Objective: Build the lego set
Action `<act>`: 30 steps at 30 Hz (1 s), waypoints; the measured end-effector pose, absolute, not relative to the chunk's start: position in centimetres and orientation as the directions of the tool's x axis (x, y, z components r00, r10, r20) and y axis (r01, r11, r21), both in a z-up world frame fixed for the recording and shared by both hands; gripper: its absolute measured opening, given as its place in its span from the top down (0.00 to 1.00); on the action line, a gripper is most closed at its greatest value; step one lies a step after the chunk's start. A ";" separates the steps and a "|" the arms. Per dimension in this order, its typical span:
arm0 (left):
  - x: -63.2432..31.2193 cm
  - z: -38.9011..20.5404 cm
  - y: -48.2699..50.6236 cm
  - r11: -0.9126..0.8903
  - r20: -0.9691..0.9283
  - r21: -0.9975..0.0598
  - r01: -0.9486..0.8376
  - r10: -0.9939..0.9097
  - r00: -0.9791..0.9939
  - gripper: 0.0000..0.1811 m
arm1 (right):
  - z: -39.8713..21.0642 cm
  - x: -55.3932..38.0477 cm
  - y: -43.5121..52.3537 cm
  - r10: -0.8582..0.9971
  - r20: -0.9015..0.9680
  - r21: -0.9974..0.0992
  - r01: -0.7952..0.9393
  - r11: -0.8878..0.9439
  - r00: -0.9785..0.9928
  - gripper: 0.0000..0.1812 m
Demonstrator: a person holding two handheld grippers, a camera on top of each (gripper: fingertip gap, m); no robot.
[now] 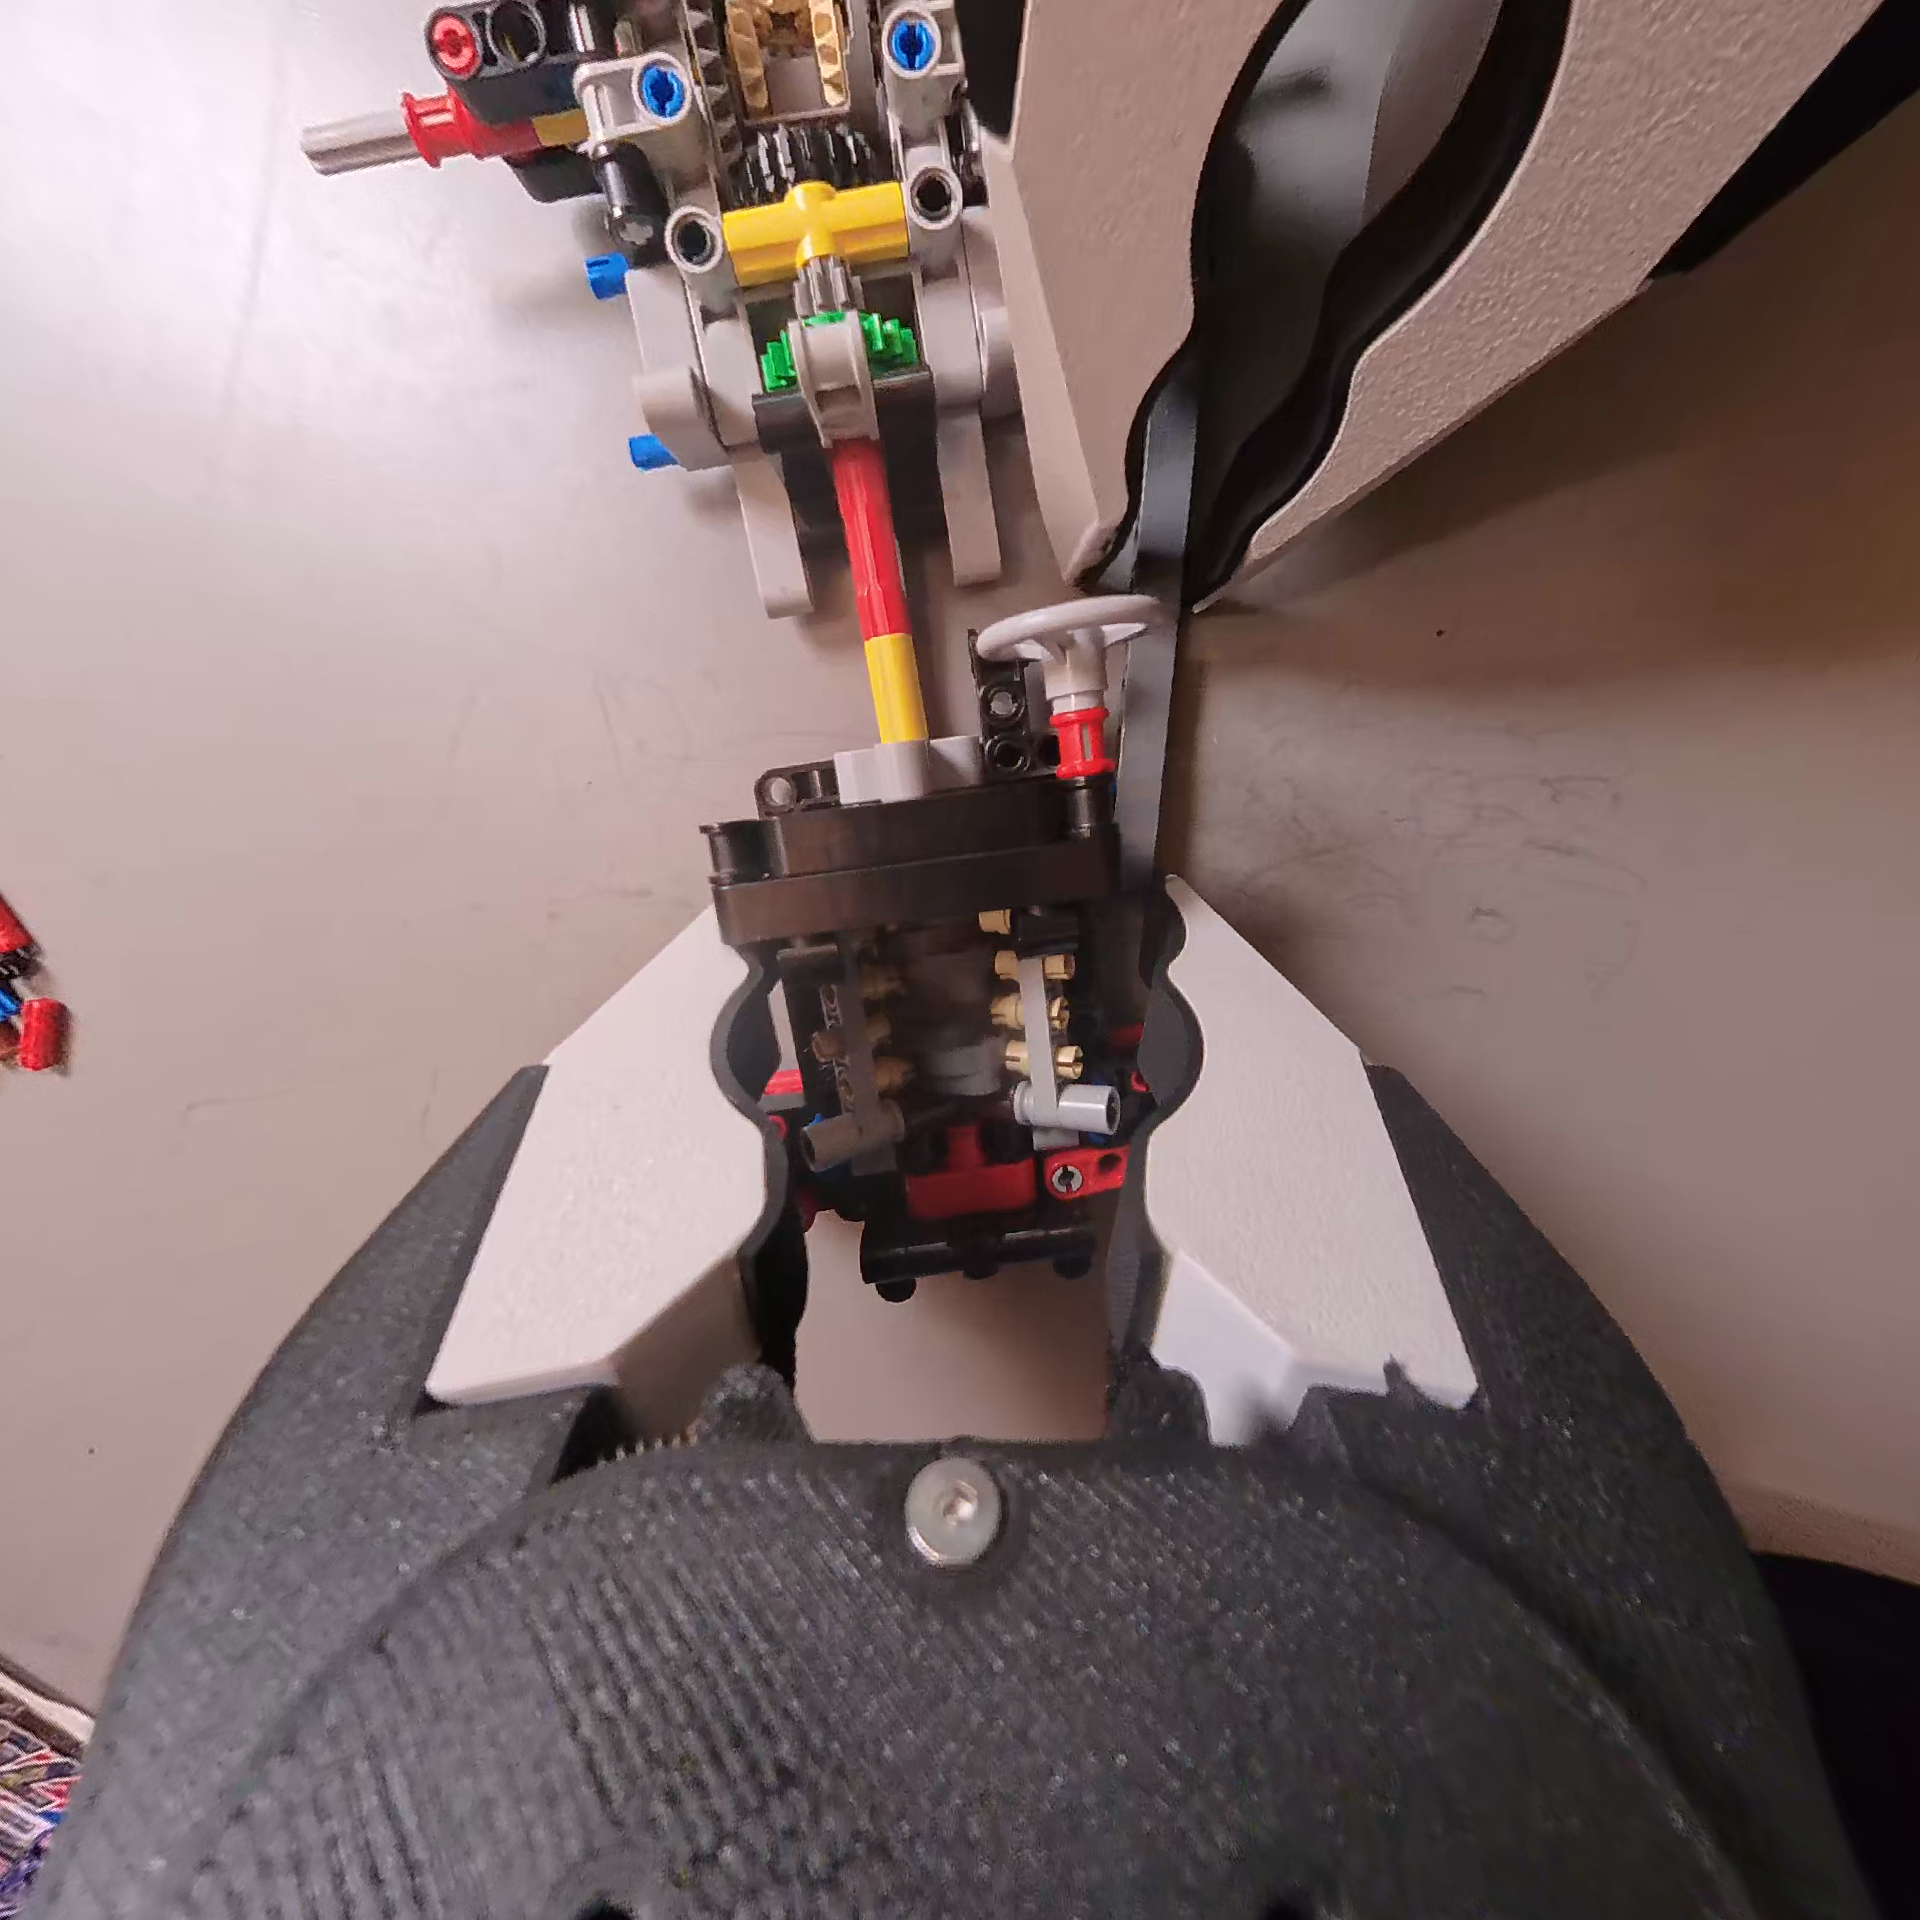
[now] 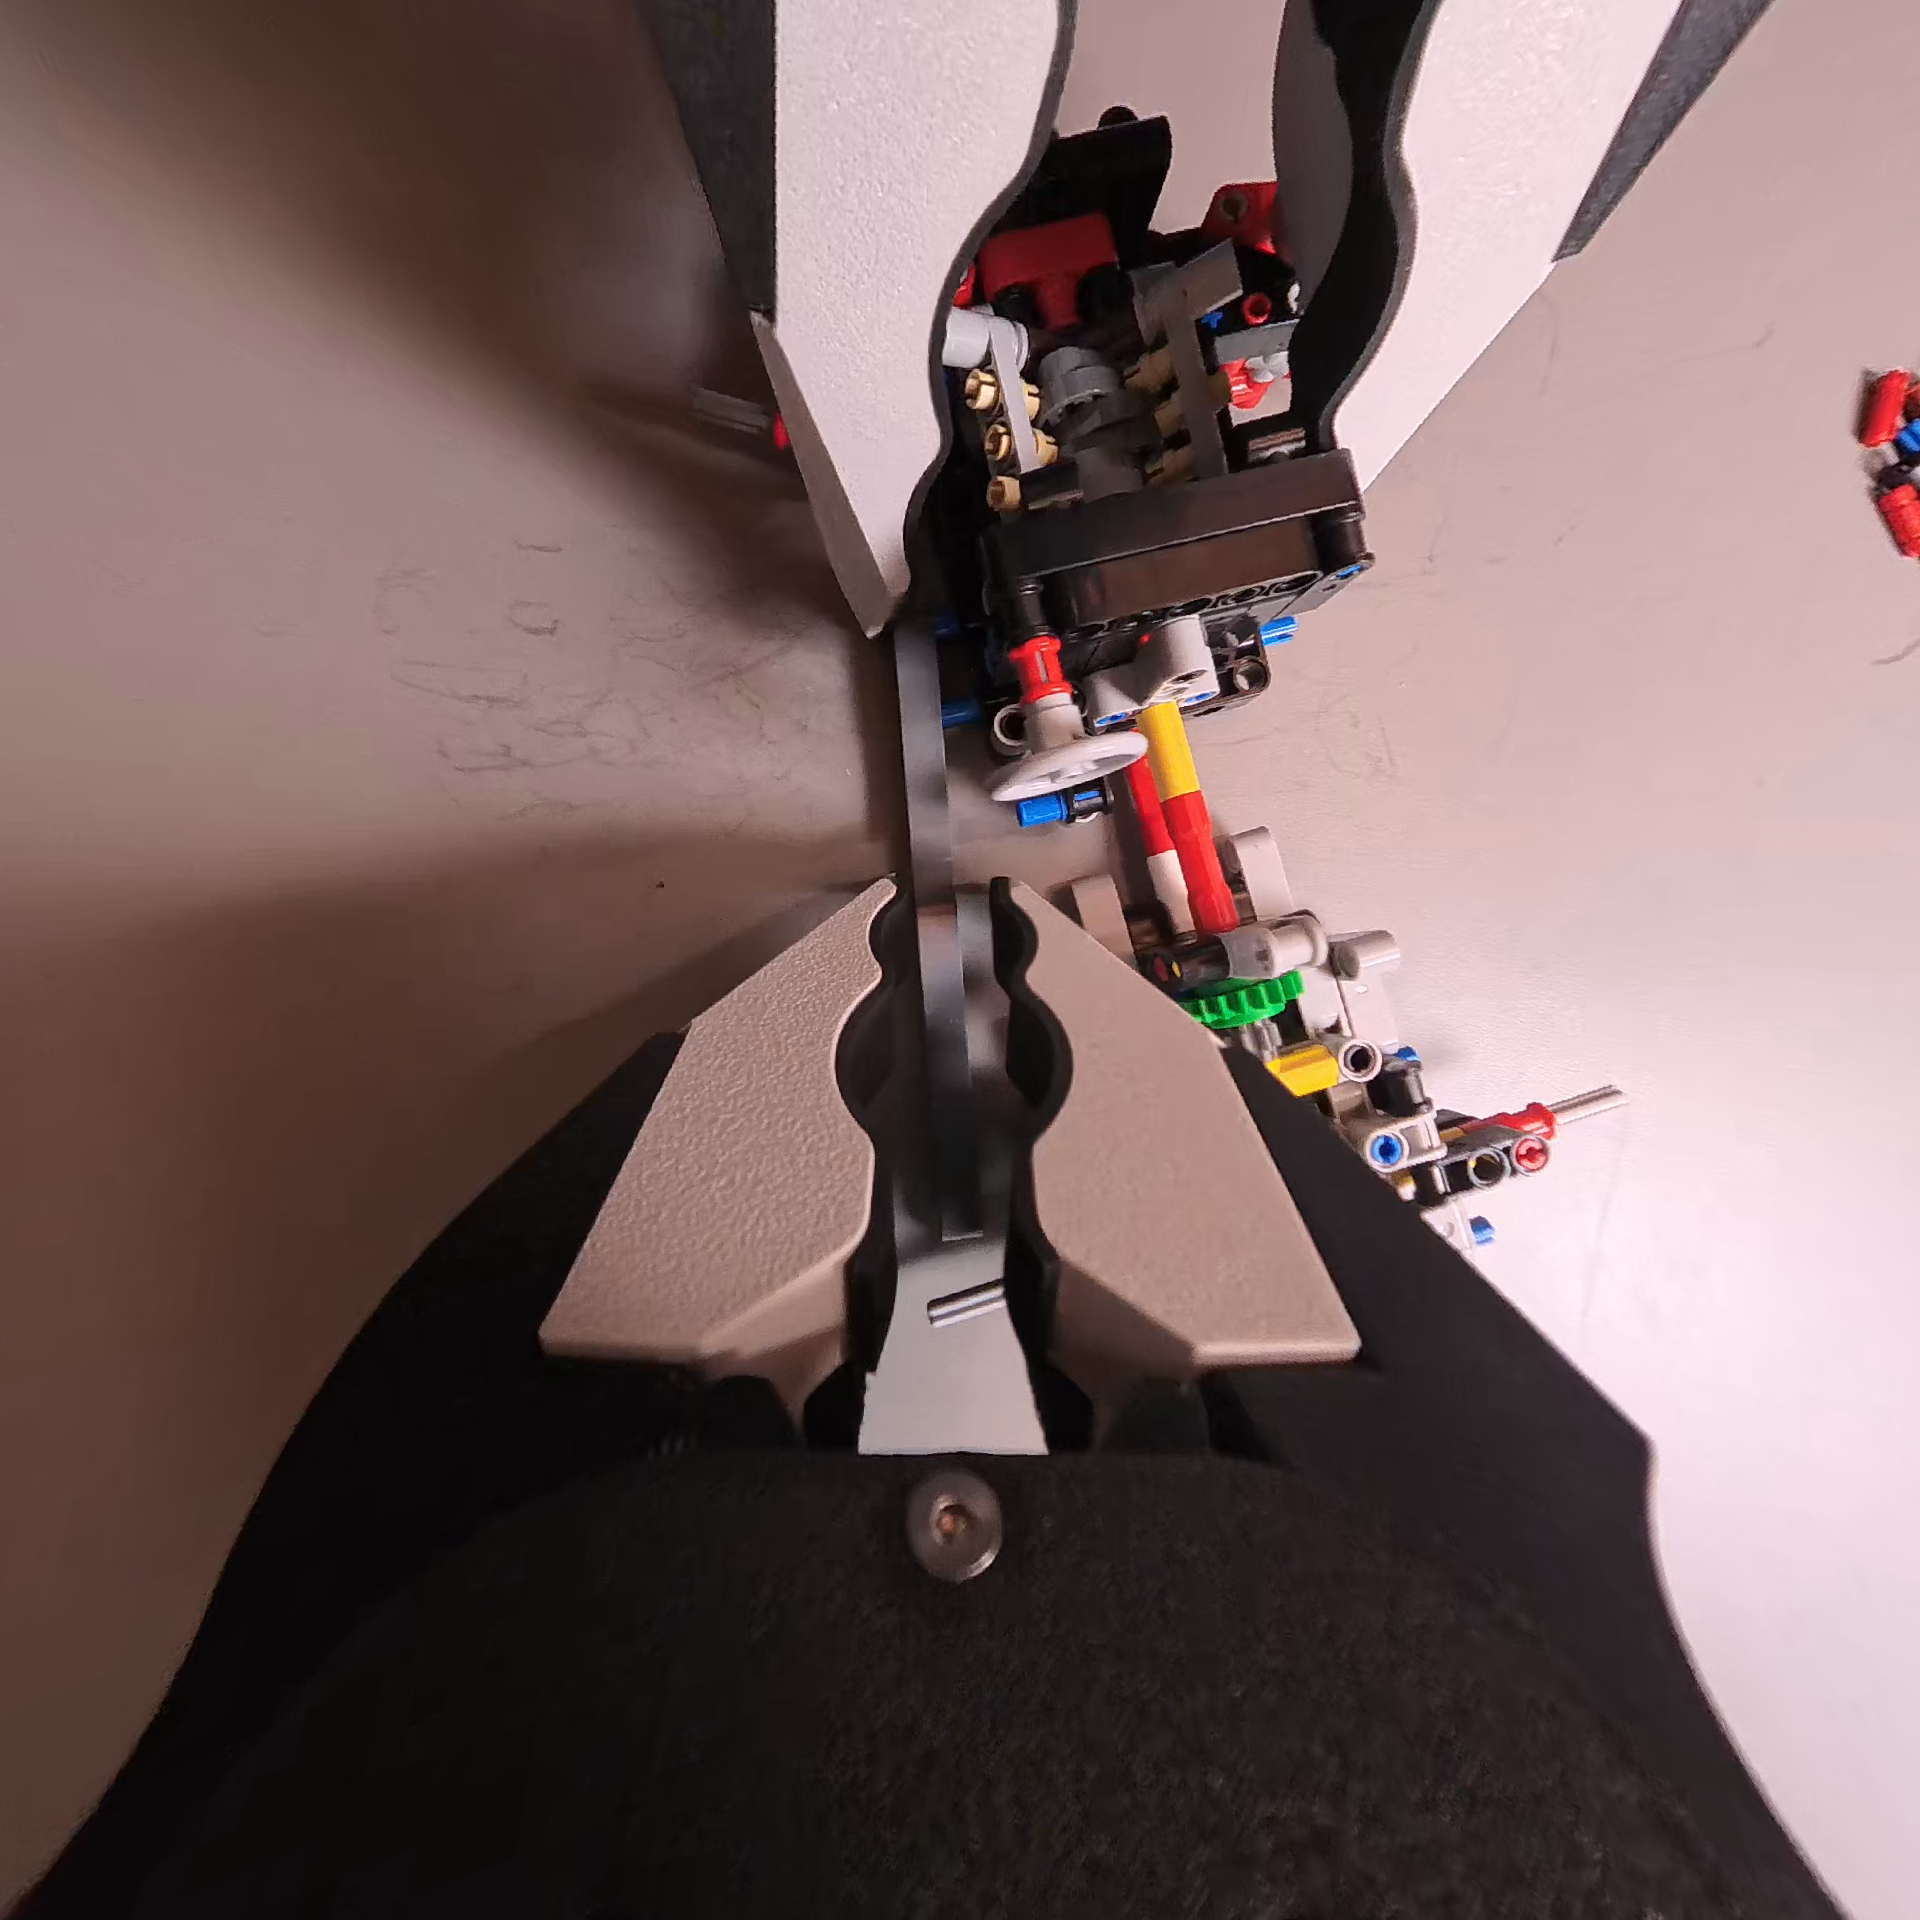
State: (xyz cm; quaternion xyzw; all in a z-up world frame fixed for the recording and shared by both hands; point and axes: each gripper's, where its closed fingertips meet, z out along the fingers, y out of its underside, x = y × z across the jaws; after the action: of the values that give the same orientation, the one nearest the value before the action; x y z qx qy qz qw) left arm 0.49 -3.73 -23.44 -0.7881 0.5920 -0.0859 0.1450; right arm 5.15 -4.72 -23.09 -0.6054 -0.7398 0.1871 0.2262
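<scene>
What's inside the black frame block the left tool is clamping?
Between the left tool fingers, the black frame block shows tan pins, grey levers and a red piece. Deeper parts are hidden.

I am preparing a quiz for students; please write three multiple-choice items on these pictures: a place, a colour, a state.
1. The white steering wheel sits: A beside the black frame; B at the model's far end; C loose on the table.
2. The gear at the long axle's red end is: A blue; B green; C tan.
3. The right gripper is: A open; B shut on a grey strip; C unseen.
Answers: A, its stalk stands by the frame; B, green teeth show; B, it clamps the strip.
</scene>
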 end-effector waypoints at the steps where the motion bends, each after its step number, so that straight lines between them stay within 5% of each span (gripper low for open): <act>1: 0.5 -23.4 -3.7 -0.256 -0.035 -0.329 -0.909 -0.959 0.282 0.61 | -23.0 5.2 -4.7 0.979 0.118 -0.551 0.810 0.202 -0.164 0.93; 12: 0.8 -23.4 -3.8 -0.234 -0.043 -0.322 -0.917 -0.964 0.261 0.60 | -19.6 8.5 -4.5 0.974 0.182 -0.648 0.729 0.221 -0.135 0.90; 21: 2.8 -20.8 -3.3 -0.205 -0.053 -0.412 -0.888 -0.967 0.248 0.51 | -20.4 12.7 -4.8 0.984 0.177 -0.622 0.774 0.124 -0.015 0.89; 25: 4.8 -21.7 -2.6 -0.156 -0.040 -0.343 -0.926 -0.983 0.180 0.45 | -21.2 11.9 -4.8 0.980 0.201 -0.636 0.762 0.121 0.011 0.88; 30: 6.6 -23.2 -2.0 -0.150 0.032 -0.278 -0.949 -0.989 0.147 0.44 | -22.3 11.6 -4.0 0.950 0.310 -0.524 0.826 0.207 -0.042 0.89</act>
State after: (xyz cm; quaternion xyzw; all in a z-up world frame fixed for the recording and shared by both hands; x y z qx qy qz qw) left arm 6.59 -2.05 -23.18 -0.7512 0.6448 -0.1039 0.0960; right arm 11.57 -4.01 -22.32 -0.6214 -0.7145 0.1016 0.3050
